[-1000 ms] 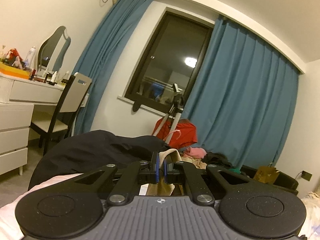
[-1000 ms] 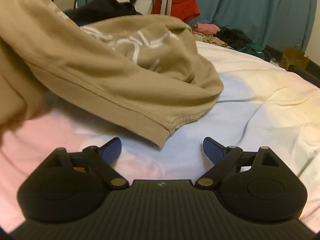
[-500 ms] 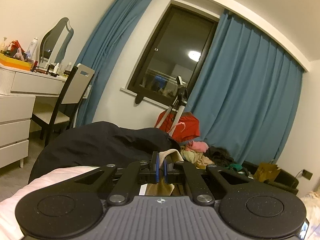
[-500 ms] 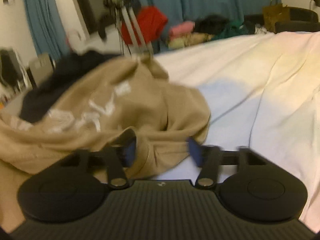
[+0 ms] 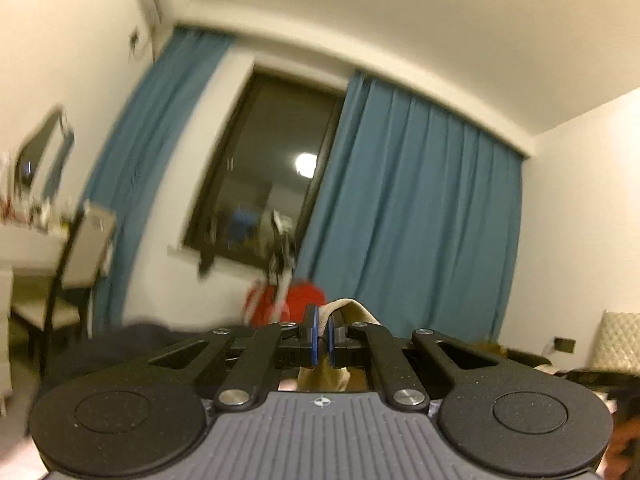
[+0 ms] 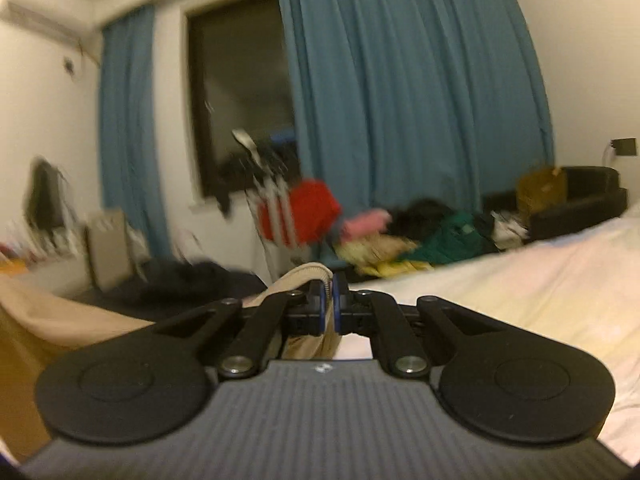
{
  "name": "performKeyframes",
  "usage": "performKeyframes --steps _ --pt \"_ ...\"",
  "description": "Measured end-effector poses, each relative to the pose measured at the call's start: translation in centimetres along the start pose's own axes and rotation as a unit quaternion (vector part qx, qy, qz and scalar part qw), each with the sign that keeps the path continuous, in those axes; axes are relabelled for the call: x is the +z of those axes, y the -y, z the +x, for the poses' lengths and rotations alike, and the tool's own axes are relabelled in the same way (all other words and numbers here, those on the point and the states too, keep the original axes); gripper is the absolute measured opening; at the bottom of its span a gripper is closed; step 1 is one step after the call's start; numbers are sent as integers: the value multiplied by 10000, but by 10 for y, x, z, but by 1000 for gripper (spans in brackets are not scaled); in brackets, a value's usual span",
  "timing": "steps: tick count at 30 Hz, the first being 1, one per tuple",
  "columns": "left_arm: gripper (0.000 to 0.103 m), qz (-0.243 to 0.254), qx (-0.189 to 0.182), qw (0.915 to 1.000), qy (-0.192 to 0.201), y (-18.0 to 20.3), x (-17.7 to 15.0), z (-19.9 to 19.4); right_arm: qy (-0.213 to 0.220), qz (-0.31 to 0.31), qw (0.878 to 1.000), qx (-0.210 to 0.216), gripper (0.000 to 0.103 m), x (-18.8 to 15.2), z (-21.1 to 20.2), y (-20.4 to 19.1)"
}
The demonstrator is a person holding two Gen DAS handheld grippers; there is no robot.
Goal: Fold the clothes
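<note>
A bedroom with two blue curtains (image 6: pixel 400 100) flanking a dark window (image 5: pixel 264 176); the bed (image 6: pixel 520 300) spreads pale toward 3 o'clock in the right wrist view. No writing can be read anywhere. The left hand-held gripper (image 5: pixel 320 334) is pressed together, pinching a fold of the tan garment (image 5: pixel 352 308). The right hand-held gripper (image 6: pixel 328 308) has just closed and pinches the same tan garment (image 6: pixel 304 276), which trails toward 9 o'clock. A blurred clothes pile (image 6: pixel 420 236) lies beyond the bed; most of the garment is hidden.
</note>
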State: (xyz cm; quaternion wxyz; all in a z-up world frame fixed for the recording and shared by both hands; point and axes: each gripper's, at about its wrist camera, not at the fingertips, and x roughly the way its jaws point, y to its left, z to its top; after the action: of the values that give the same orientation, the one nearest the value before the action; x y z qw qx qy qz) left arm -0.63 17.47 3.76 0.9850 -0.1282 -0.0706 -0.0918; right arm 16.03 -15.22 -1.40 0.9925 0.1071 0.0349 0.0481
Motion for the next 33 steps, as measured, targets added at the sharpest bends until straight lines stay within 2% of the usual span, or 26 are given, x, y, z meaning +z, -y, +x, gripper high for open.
performKeyframes --steps 4,6,8,10,11,12,13,14,16,18,19,20,21,22,23,25,29,30,33 --pt "5 -490 -258 9977 379 -10 17 -38 575 253 9964 568 6 21 -53 -3" --pt "5 -578 -222 9971 439 -13 21 -43 747 264 9942 728 6 25 -67 -7" --pt "5 -606 -89 9980 138 -16 17 -29 418 400 9947 854 6 20 -54 -6" --pt "5 -407 233 9976 -504 -14 5 -2 -94 552 9938 963 7 10 -33 -3" --pt "5 -262 422 9948 -895 -13 -4 14 -457 620 9919 1005 7 -1 -16 -1" --pt "6 -76 643 9883 -1383 -12 -16 36 -852 675 9893 975 7 -14 1 2" --pt "6 95 842 9782 -1894 -12 -30 57 -1221 764 9857 877 7 -29 17 4" --pt "6 237 994 9640 -2454 -14 -49 78 -1591 906 9797 815 7 -45 33 9" --pt "6 395 1263 9302 -3422 -20 -86 113 -2157 1311 9650 711 7 -75 58 21" --pt "8 533 1436 8991 -4100 -26 -119 133 -2520 1526 9536 629 7 -96 74 27" --pt "11 636 1508 8857 -4343 -27 -132 139 -2608 1390 9539 530 7 -102 77 26" --pt "15 789 1541 8791 -4442 -25 -138 141 -2638 1257 9553 453 7 -105 77 23" --pt "19 961 1550 8780 -4425 -20 -139 141 -2656 1158 9563 397 7 -108 77 21" --pt "32 1082 1565 8806 -4340 -16 -136 140 -2674 1058 9572 341 7 -111 77 18" --pt "53 1132 1587 8860 -4208 -12 -129 140 -2673 1058 9572 333 7 -111 75 18" --pt "72 1223 1628 8974 -3915 -5 -116 137 -2633 1120 9575 359 7 -108 70 19" --pt "83 1413 1611 9290 -3016 12 -77 123 -2458 1121 9621 375 6 -100 64 15" --pt "85 1475 1436 9367 -2832 20 -71 116 -2396 1144 9633 397 6 -99 64 15" --pt "95 1877 652 9458 -2567 53 -67 95 -2148 1105 9691 491 7 -89 55 10"
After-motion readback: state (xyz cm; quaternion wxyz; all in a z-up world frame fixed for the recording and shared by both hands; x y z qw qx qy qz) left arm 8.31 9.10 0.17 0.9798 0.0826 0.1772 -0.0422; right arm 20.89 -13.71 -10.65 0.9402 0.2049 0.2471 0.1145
